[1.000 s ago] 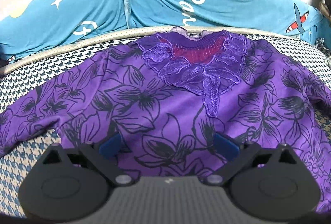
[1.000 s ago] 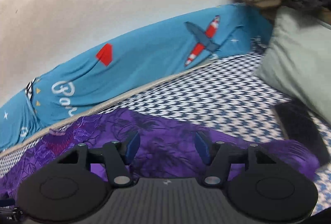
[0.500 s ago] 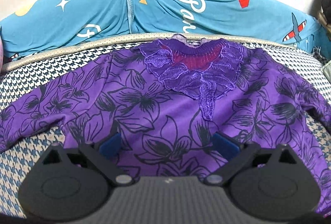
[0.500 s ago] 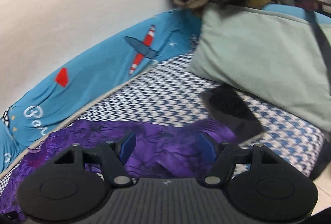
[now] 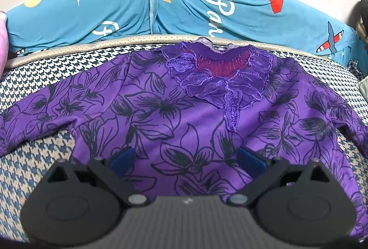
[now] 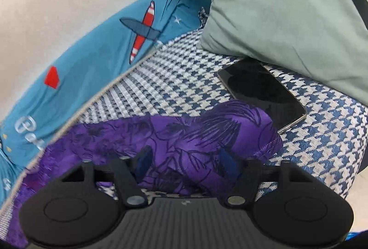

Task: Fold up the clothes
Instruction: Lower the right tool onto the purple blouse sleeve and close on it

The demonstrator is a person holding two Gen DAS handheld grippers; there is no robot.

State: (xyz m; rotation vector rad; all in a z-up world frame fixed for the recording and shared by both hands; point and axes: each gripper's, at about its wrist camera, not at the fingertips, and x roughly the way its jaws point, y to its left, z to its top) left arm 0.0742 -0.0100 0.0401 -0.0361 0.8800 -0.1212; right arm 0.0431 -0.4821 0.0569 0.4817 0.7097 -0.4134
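Left gripper (image 5: pixel 186 158): its jaws are standing wide apart and holding nothing, hovering over the lower body of the purple floral blouse (image 5: pixel 184 115), with the blue pads at either side of the printed cloth. Right gripper (image 6: pixel 184 160): its jaws are likewise standing wide and empty, straddling the end of the right sleeve (image 6: pixel 230 129), whose stitched cuff is bunching slightly just ahead of the pads. The blouse is lying face up and spread out on the houndstooth seat cover (image 5: pixel 34 157), the lace collar (image 5: pixel 220 78) pointing away from the left gripper toward the blue printed backrest (image 5: pixel 115 12), so the body's long axis is running straight ahead of that gripper while both sleeves are reaching out sideways. The right gripper is the nearer one to the right sleeve end, and the sleeve's long axis is running leftward from its jaws back toward the body; any fold of that sleeve would be turning on this direction. A spread garment like this fits either laying-out before folding or a pause between folds. Beyond the cuff a dark phone (image 6: pixel 262 92) is lying just beside it, apart from the cloth, under the edge of a grey-green cushion (image 6: pixel 287 18). No container is showing in either view.
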